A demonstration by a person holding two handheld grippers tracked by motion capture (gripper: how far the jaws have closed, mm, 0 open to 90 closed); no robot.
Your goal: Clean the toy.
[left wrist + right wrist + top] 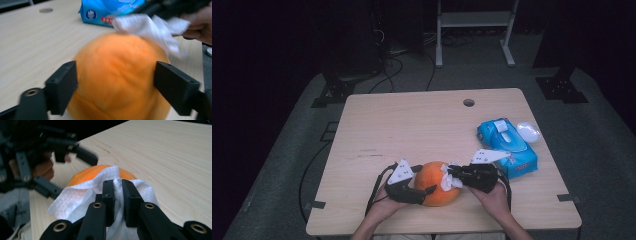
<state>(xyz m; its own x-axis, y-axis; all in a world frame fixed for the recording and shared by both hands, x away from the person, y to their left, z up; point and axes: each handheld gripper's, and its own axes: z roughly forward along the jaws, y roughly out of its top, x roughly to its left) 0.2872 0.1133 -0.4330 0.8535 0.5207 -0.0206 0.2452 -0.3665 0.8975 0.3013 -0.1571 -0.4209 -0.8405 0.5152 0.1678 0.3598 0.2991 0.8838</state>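
Now | orange (437, 184) sits on worktop (412, 125) near front edge | left tongs (115, 87) straddle it, contact blurred, apparently loose | right tongs (117, 195) pinch wipe (75, 202) against orange

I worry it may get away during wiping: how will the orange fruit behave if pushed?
The orange fruit looks round and smooth, so it would probably roll on the bare table. The left claw straddles it, which should check that. The white wipe in the right claw looks floppy, so it likely pushes gently.
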